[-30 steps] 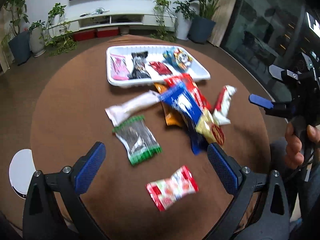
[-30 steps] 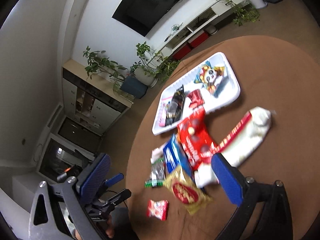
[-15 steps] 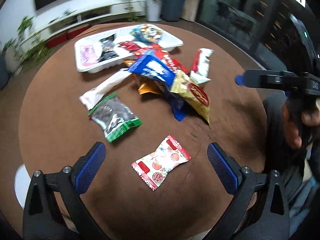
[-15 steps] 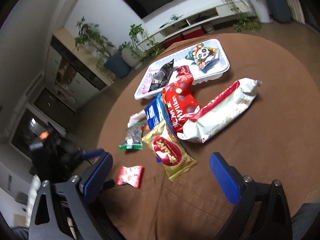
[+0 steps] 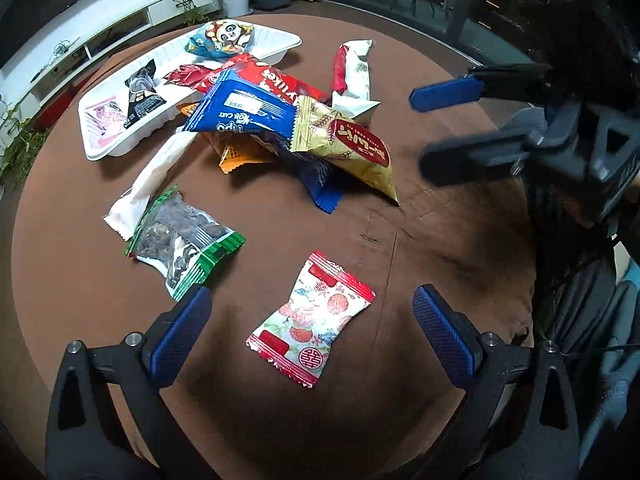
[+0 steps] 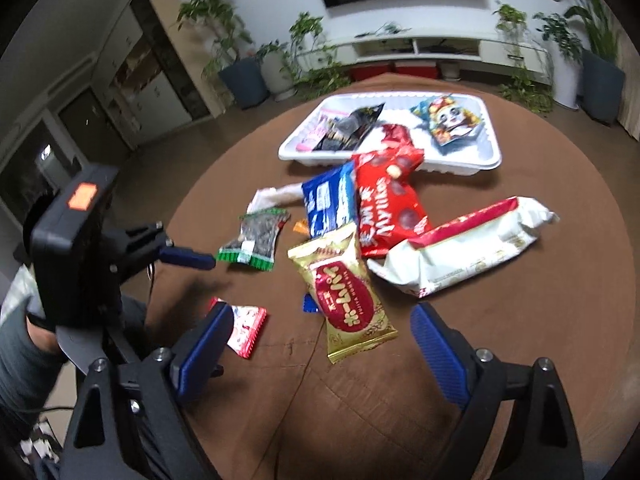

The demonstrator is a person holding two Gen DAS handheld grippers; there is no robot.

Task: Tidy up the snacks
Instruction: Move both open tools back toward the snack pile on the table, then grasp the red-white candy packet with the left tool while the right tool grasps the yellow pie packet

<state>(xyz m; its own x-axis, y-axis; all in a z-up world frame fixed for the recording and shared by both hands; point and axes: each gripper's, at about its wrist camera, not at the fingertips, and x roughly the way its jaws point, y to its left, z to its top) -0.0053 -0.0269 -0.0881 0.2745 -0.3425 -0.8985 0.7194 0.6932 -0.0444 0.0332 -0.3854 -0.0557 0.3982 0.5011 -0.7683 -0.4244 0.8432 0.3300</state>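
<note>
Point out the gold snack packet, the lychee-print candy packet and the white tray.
gold snack packet [image 6: 346, 300], right wrist view, on its red oval label.
lychee-print candy packet [image 5: 314, 316], left wrist view, on the middle of the wrapper.
white tray [image 6: 486, 160], right wrist view, on its near right rim.

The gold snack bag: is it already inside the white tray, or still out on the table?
Out. The gold snack bag lies on the brown table, leaning on the blue bag, well short of the white tray.
</note>
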